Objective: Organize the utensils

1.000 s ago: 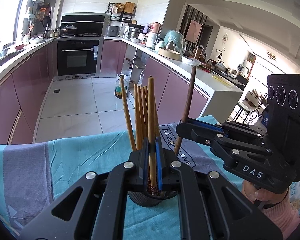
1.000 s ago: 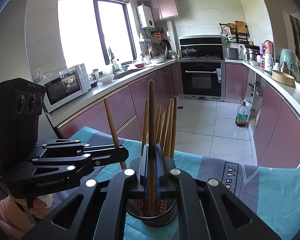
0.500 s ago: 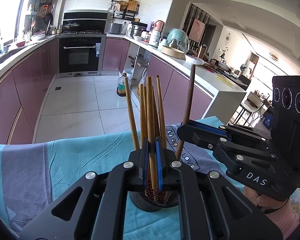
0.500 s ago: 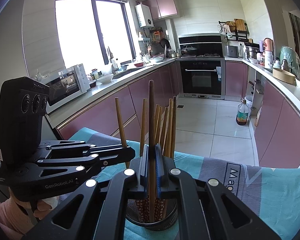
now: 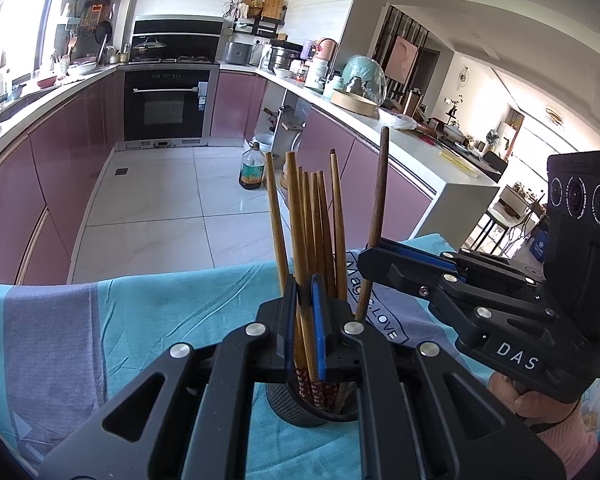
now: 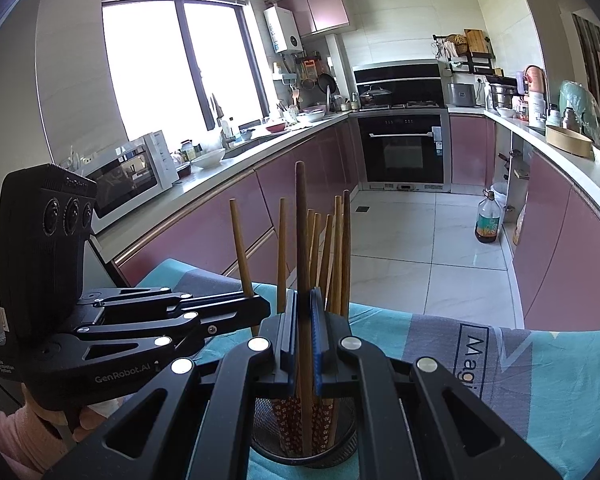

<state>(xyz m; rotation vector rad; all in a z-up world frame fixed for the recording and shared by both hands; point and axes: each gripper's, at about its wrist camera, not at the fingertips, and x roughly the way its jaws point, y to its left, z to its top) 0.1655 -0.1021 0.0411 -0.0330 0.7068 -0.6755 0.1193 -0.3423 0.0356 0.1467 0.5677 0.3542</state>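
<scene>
A black mesh holder (image 5: 300,408) stands on the teal cloth (image 5: 152,320) with several wooden chopsticks upright in it; it also shows in the right wrist view (image 6: 300,440). My left gripper (image 5: 305,328) is shut on a light wooden chopstick (image 5: 296,220) whose lower end is inside the holder. My right gripper (image 6: 303,340) is shut on a dark brown chopstick (image 6: 301,232), also down in the holder. The right gripper (image 5: 374,262) shows in the left wrist view, holding the dark chopstick (image 5: 378,192). The left gripper (image 6: 256,308) shows in the right wrist view.
The cloth covers a table, with a grey stripe (image 5: 48,332) at left and printed lettering (image 6: 472,360) at right. Beyond are pink kitchen cabinets (image 6: 228,232), an oven (image 6: 404,152), a microwave (image 6: 128,172) and an oil bottle (image 6: 487,220) on the tiled floor.
Both grippers have lowered their chopsticks further into the holder. The left gripper's chopstick now leans a little left among the others.
</scene>
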